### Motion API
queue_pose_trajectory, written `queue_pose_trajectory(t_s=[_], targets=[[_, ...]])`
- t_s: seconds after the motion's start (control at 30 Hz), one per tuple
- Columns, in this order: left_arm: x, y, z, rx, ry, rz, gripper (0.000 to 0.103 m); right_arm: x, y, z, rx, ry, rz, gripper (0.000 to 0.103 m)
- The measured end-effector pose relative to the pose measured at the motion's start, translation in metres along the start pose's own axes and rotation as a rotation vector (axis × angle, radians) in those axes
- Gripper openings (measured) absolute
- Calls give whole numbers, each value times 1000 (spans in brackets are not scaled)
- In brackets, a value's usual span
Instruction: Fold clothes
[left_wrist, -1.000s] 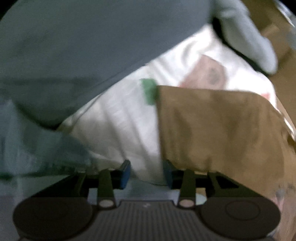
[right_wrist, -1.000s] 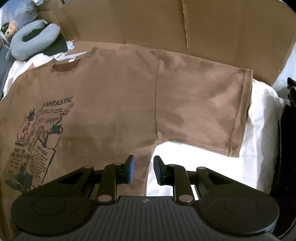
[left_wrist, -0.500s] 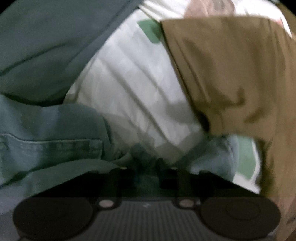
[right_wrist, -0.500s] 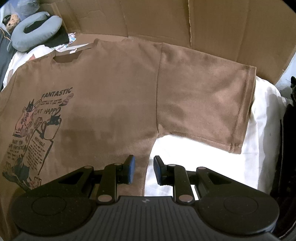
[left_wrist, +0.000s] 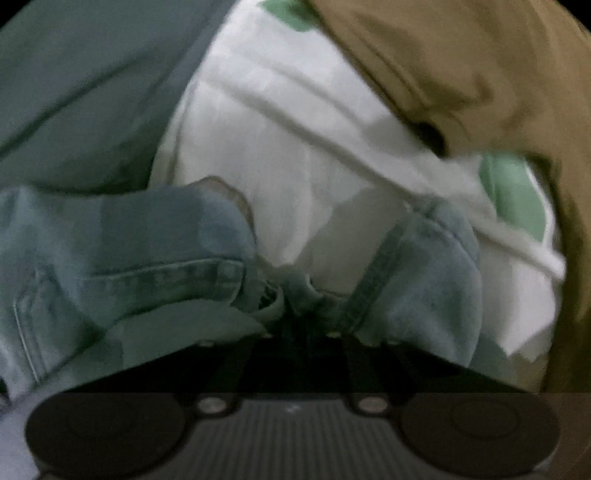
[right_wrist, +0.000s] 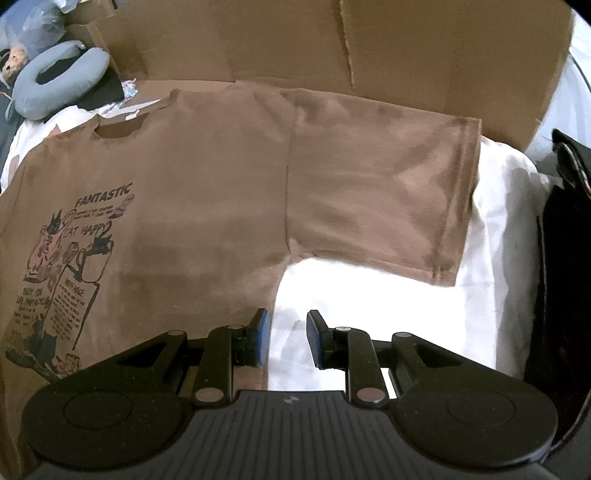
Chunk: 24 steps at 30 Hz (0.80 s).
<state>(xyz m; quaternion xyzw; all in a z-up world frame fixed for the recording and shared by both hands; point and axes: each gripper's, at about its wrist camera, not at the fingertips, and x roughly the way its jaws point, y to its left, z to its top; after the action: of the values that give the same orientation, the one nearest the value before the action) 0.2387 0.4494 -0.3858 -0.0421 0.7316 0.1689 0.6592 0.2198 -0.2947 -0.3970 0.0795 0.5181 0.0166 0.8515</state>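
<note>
The left gripper is closed on a bunched fold of light-blue denim, its fingertips buried in the cloth so that only dark finger bases are seen. The denim is heaped on both sides of the gripper over a white sheet. A grey-green garment fills the upper left of that view, and the edge of the brown T-shirt is seen at the upper right, well apart from the gripper, with a green patch showing on the sheet below it.

The right gripper is held partly open with nothing between its blue pads. The brown T-shirt is spread flat on the white sheet, printed side up, one sleeve stretched out to the right. Its side edge lies just beneath the left pad, while the right pad hangs over bare sheet. Flattened cardboard stands behind the shirt, a grey neck pillow lies at the upper left, and a dark object borders the right side.
</note>
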Motion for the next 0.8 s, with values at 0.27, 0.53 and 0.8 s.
queue_pose_trajectory(t_s=[0.27,0.53,0.8], targets=[[-36,8,22,-153,-67,-85,36,-7,-7,2,35,-25,0,29],[-82,-26,47,-167,-281,-209,58,1,0,5,31,-28,26,31],[-41,-34,55,-266,-297,-268,52,0,-4,4,32,-17,12,31]])
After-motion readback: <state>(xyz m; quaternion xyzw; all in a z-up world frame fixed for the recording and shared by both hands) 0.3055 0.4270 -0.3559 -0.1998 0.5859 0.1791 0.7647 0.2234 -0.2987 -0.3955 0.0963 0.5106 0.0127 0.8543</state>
